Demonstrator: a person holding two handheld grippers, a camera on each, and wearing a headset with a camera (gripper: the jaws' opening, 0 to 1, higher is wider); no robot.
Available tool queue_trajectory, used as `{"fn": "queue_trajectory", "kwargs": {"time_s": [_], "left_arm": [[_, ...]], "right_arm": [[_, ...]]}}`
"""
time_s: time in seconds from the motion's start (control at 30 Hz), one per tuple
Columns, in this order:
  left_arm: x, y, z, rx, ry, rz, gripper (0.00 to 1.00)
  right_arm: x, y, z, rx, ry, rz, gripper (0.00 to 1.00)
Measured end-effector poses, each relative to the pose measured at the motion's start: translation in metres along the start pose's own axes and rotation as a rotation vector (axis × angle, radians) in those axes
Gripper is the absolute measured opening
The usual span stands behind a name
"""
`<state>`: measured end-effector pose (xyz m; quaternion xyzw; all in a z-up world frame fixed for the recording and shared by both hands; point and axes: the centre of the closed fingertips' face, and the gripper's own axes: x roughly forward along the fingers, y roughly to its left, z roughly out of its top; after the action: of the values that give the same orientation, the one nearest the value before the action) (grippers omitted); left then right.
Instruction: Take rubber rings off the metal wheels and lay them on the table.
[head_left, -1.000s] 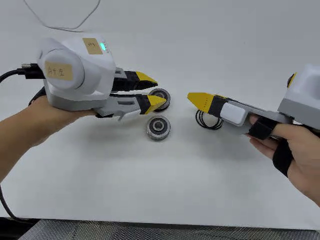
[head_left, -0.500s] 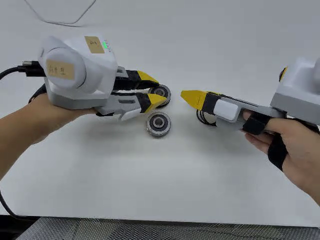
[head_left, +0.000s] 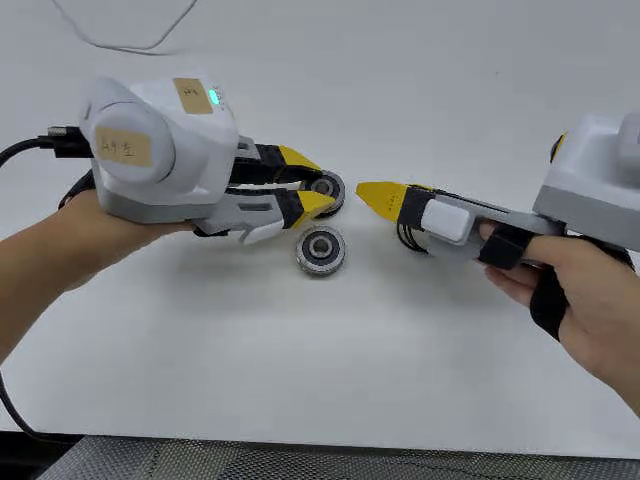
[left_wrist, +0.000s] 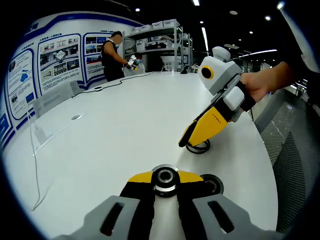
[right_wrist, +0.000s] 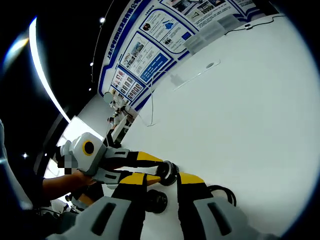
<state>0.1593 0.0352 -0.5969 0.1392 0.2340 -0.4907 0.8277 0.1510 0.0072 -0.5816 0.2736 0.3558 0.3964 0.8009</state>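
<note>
My left gripper (head_left: 315, 182) is shut on a metal wheel (head_left: 327, 187), held just above the white table; in the left gripper view the wheel (left_wrist: 165, 178) sits between the yellow tips. A second wheel (head_left: 320, 250) lies flat on the table just in front of it. My right gripper (head_left: 368, 190) points at the held wheel from the right, its yellow tips a short way from it. In the right gripper view its jaws stand slightly apart, with the held wheel (right_wrist: 167, 172) seen beyond the gap. A small pile of black rubber rings (head_left: 408, 240) lies partly under the right gripper.
A thin cable (head_left: 120, 40) loops across the far left of the white table (head_left: 330, 380). The table's front edge (head_left: 330, 438) runs close to me. Shelves and a standing person (left_wrist: 111, 52) are far behind the table.
My right gripper has moved left, closer to the wheel held by the left gripper. The left gripper and the lying wheel have stayed about where they were.
</note>
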Motion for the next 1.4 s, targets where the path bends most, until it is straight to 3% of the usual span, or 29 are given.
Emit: {"fn": "queue_trajectory", "kwargs": {"time_s": [0.57, 0.9, 1.4], "left_arm": [[0.001, 0.002, -0.002, 0.082, 0.021, 0.001, 0.14], [-0.002, 0.000, -0.001, 0.082, 0.014, -0.011, 0.14], [-0.001, 0.001, -0.001, 0.082, 0.010, -0.013, 0.13]], "right_arm": [[0.008, 0.005, -0.005, -0.006, 0.041, 0.029, 0.30], [0.021, 0.006, -0.013, 0.038, 0.076, 0.043, 0.39], [0.030, 0.007, -0.017, 0.061, 0.101, 0.042, 0.41]]}}
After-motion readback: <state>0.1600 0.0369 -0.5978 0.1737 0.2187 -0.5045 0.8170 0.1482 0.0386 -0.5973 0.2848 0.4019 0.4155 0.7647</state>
